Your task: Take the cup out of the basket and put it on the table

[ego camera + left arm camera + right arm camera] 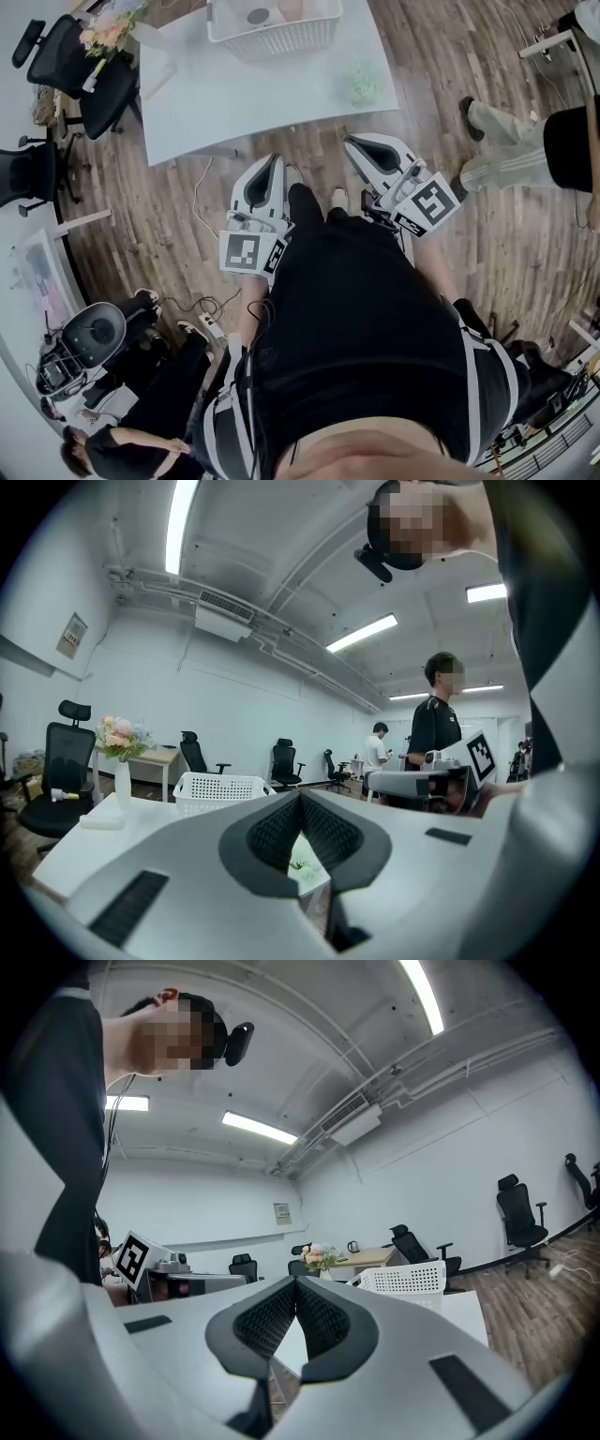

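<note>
You held both tools level in front of your body, side by side and pointing at the table [234,108], with both tips short of its near edge. The left gripper [274,161] had its jaws closed tip to tip with nothing between them. The right gripper [352,142] was likewise fully closed and empty. Neither tool touched anything.

The basket [272,39], white with perforated walls, stood on the far part of the table, well apart from both tools. Seen from above, it held a round grey item [258,15] and beside it a pinkish item [291,7], cut off by the frame's top edge. Which of these was the cup could not be determined. From both gripper views, the basket wall hid its contents.
</note>
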`<state>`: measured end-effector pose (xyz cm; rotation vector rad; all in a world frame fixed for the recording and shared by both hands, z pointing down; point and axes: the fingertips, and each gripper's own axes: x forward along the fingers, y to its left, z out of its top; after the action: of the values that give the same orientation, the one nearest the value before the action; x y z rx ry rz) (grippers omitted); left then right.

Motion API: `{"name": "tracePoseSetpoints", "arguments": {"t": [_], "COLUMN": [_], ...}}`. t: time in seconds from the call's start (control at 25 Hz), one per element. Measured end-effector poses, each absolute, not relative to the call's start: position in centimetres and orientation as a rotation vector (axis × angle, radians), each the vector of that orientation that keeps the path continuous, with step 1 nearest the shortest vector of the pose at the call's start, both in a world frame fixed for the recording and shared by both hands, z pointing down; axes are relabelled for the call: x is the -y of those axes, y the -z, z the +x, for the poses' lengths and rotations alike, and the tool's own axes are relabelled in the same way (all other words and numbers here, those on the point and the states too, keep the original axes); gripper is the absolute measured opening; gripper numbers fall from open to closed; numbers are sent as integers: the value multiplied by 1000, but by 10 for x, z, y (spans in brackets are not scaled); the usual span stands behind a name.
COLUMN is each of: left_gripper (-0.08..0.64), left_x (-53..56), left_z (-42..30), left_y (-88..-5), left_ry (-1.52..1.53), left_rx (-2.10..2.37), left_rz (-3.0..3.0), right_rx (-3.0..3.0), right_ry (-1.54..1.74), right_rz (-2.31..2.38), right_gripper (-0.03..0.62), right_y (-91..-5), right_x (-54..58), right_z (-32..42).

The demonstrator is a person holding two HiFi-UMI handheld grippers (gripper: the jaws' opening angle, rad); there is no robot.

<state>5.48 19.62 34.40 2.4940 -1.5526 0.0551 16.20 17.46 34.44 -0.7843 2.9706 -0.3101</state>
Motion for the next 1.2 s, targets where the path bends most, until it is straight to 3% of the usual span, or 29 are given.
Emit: {"name": "tracePoseSetpoints", "arguments": {"t": [1.2], "left_gripper": [21], "left_x": [-86], "left_z": [-89], "left_y": [-350], "left_ry": [-68], "left_rx": [1329], "left_rz": [2625], "right_rx": [-2978], "right_ry": [284], "right_rz": [-960], "right_gripper": [19], "right_y": [-331], "right_x": [-85], "right_z": [3]}}
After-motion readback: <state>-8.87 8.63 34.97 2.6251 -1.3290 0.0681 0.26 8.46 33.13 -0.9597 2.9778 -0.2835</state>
